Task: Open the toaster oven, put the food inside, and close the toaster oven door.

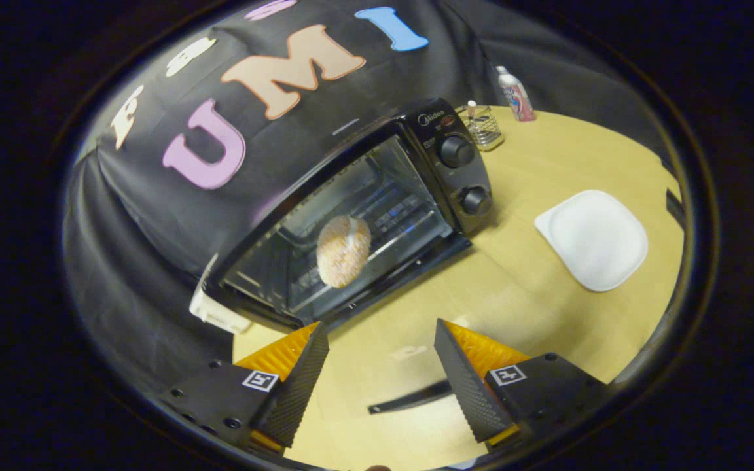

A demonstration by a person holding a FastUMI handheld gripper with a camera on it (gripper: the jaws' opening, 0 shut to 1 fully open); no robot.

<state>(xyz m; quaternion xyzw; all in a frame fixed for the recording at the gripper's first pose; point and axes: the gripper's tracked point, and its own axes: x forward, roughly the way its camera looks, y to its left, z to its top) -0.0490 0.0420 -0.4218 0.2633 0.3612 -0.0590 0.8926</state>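
Observation:
A black toaster oven (377, 196) stands on the wooden table against the booth wall, just ahead of my fingers, with two knobs (457, 151) on its right panel. A round speckled bun (343, 251) rests on the rack inside, in plain sight through the oven's front. I cannot tell whether the glass door is up or folded down. My gripper (380, 333) hovers over the table in front of the oven, open, with nothing between its fingers (298, 386). It touches neither the oven nor the bun.
A white square plate (593, 239) lies right of the oven. Beyond it stand a wire holder (484, 127) and a small bottle (516, 95). A white object (216, 313) pokes out at the oven's left corner. A dark strip (410, 396) lies on the table between my fingers.

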